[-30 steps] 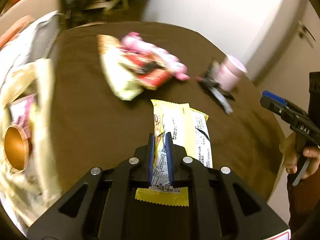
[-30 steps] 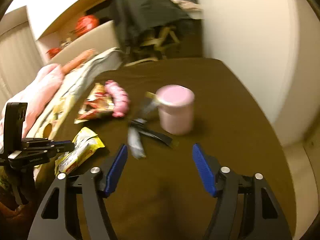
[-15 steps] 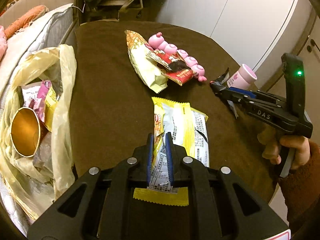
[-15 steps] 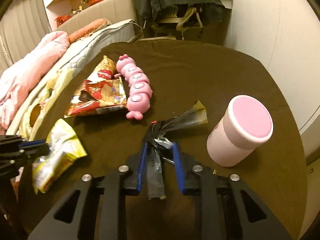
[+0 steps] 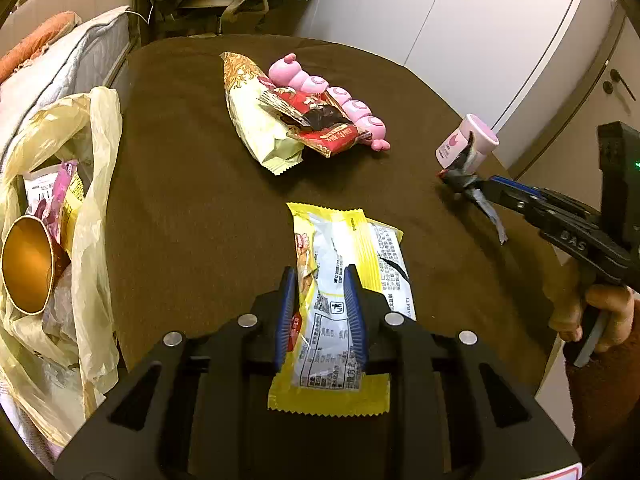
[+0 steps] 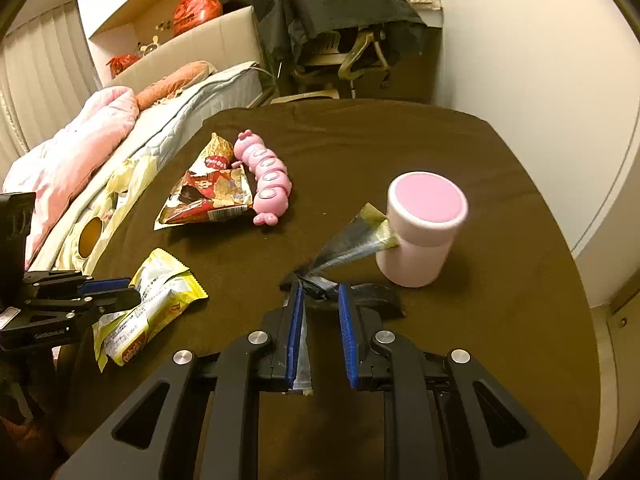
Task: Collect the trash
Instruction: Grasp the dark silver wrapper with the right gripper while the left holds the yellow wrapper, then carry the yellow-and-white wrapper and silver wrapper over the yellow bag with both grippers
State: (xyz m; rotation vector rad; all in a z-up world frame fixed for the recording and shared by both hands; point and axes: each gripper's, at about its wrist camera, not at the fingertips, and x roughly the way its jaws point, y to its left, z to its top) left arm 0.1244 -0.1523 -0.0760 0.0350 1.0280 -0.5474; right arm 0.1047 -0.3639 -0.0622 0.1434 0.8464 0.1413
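From the left camera my left claw (image 5: 320,308) sits at the near edge of the brown tabletop (image 5: 192,200). Its blue pads have just been opening, and the yellow wrapper (image 5: 340,248) lies flat between them, no longer squeezed. The same camera looks down into the pale plastic bag (image 5: 96,184) hanging off the tabletop's left edge, with a gold-lined cup (image 5: 26,264) and some packets inside; the right camera catches only a sliver of that bag. The left camera also shows the hand (image 5: 600,312) gripping the right tool's handle, and the dark wrapper with one tail sticking up and one hanging off the claw's tip. From the right camera the right claw (image 6: 322,320) has just been closing: its tips pinch the crumpled middle of the dark wrapper (image 6: 352,240), though further back the strip lies against the left pad only. The wrapper's far end touches the pink tub (image 6: 420,232) near the right edge. Toward the far left corner a pink caterpillar toy (image 6: 268,176) lies beside a red snack packet (image 6: 204,200); only the left camera shows the pale packet (image 5: 256,128) under that red one. The bed (image 6: 80,148) with pink bedding shows clearly from the right alone.
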